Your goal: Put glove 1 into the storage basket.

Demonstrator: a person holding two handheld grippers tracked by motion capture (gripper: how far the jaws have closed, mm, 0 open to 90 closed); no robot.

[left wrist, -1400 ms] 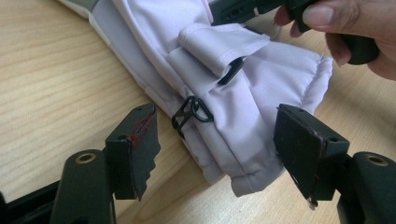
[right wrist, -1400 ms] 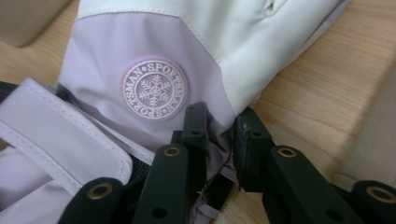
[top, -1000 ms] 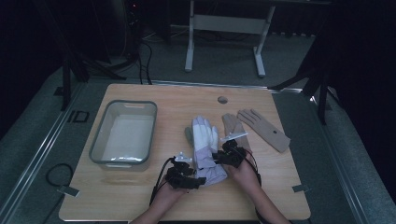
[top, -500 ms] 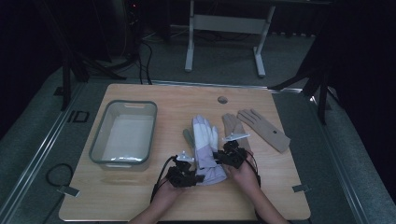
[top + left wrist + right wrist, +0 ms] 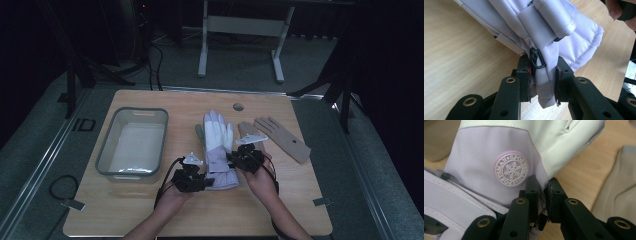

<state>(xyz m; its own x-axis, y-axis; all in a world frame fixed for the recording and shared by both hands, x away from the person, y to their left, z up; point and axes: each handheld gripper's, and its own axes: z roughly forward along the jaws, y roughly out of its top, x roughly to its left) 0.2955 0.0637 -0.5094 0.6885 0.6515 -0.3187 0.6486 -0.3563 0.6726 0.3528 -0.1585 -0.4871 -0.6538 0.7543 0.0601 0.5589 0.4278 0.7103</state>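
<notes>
Right now my left hand-held gripper (image 5: pixel 541 82) is clamped on a fold of the ski glove's (image 5: pixel 218 150) cuff corner, and my right hand-held gripper (image 5: pixel 541 192) pinches its right edge beside the snowflake badge (image 5: pixel 511 172). Mid-frame on the counter (image 5: pixel 300 200), the glove's long axis runs up the high view, fingers toward the top, bin (image 5: pixel 132 142) off left.

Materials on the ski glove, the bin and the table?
Ski glove: looks like padded lilac synthetic fabric, matte, with stitched quilting; its fingers are white, perhaps faux leather. Bin: translucent plastic, seemingly. Table: pale wood grain, possibly laminate.
</notes>
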